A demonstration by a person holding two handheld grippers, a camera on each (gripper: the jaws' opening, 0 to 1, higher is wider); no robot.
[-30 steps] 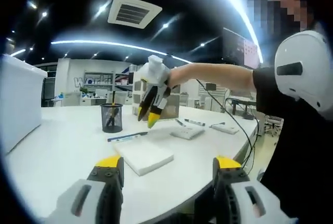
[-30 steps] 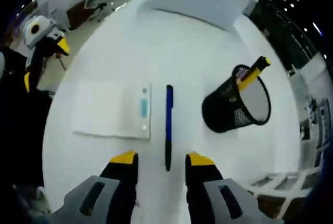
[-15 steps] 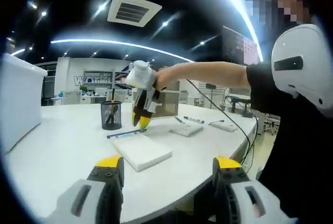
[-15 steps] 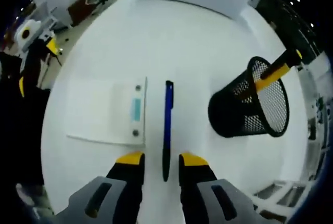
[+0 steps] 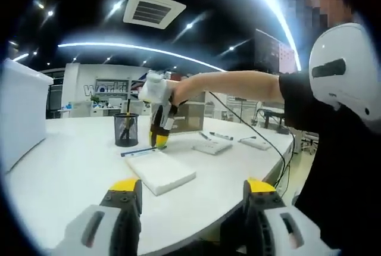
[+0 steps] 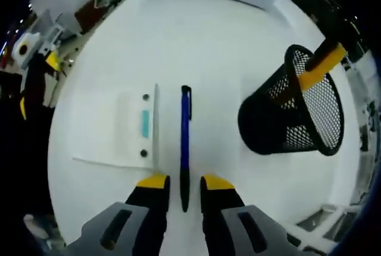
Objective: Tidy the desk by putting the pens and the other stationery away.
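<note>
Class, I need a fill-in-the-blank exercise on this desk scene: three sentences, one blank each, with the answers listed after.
1. The right tongs straddle a pen whose colour is ____.
2. The black mesh pen holder already holds a ____ pen.
3. A white ____ lies beside the pen on the desk.

Missing words: blue; yellow; notepad

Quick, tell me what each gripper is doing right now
Left gripper: open, holding nothing.
Right gripper: nearly closed around the blue pen lying on the desk.
</note>
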